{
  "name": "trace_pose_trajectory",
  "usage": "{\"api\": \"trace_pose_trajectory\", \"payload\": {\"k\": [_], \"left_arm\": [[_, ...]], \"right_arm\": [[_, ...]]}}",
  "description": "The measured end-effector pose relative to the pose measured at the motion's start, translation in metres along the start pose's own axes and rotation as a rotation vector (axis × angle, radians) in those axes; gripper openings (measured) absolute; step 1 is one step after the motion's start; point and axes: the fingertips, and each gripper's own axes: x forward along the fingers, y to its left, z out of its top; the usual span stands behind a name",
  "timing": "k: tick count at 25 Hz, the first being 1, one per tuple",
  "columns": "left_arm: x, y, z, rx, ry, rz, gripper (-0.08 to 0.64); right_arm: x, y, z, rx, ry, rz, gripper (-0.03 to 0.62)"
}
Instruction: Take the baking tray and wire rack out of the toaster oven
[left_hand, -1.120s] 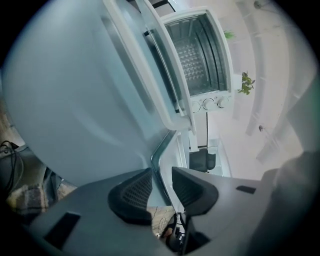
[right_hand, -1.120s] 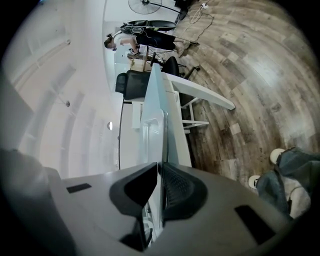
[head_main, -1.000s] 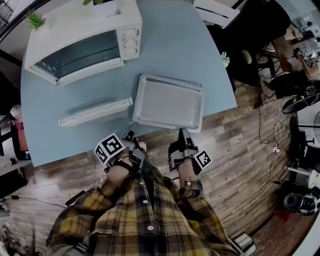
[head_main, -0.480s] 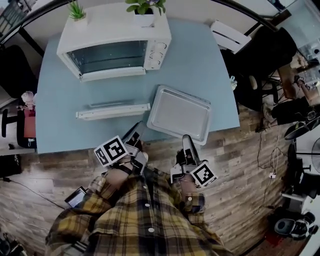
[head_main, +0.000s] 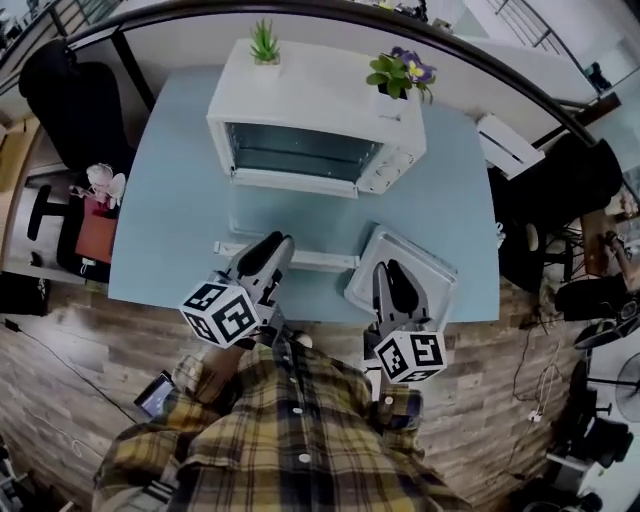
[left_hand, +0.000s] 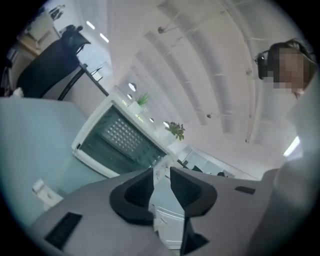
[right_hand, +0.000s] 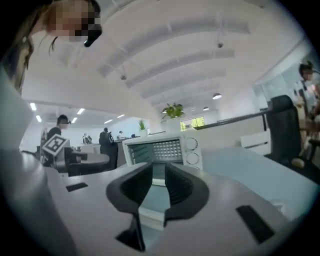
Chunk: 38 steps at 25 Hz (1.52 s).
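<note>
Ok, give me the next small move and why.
Probably just draw the left claw and right claw back and stop: both have just been closing on nothing, and the baking tray and wire rack already lie on the table outside the toaster oven.

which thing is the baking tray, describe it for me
Start at the white toaster oven on the blue table. In front of it, to the right, lies the baking tray: a shallow solid metal rectangle, unlike the thin long wire rack to its left.

One toaster oven (head_main: 300, 130), one baking tray (head_main: 437, 275), one wire rack (head_main: 322, 261), two potted plants (head_main: 264, 42) (head_main: 400, 72), two tools (head_main: 274, 243) (head_main: 386, 268)
</note>
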Motion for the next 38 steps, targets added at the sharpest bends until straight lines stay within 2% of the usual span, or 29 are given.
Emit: {"api": "trace_pose_trajectory", "payload": {"k": [3, 6, 10, 13, 21, 25, 30, 38], "left_arm": [[-0.010, 0.012, 0.032, 0.154, -0.032, 0.024, 0.076], [-0.017, 0.023, 0.053, 0.278, -0.041, 0.042, 0.056], [-0.023, 0.033, 0.065, 0.391, -0.042, 0.062, 0.030], [-0.023, 0.039, 0.066, 0.444, -0.024, 0.077, -0.008], [-0.017, 0.055, 0.060, 0.444, 0.040, 0.110, -0.009], [-0.014, 0.056, 0.058, 0.422, 0.041, 0.104, -0.009], [-0.014, 0.056, 0.060, 0.447, 0.037, 0.117, -0.009], [-0.018, 0.057, 0.059, 0.436, 0.030, 0.124, -0.009]], "right_arm": [[0.030, 0.029, 0.011, -0.118, -0.010, 0.054, 0.071], [0.051, 0.052, 0.016, -0.182, -0.035, 0.084, 0.057], [0.069, 0.066, 0.021, -0.140, -0.064, 0.110, 0.033], [0.076, 0.070, 0.018, -0.096, -0.055, 0.116, 0.015], [0.086, 0.071, 0.011, -0.104, -0.026, 0.119, 0.003], [0.087, 0.064, 0.011, -0.111, -0.024, 0.103, 0.003], [0.090, 0.059, 0.011, -0.115, -0.014, 0.089, 0.003], [0.088, 0.059, 0.011, -0.126, -0.007, 0.079, 0.003]]}}
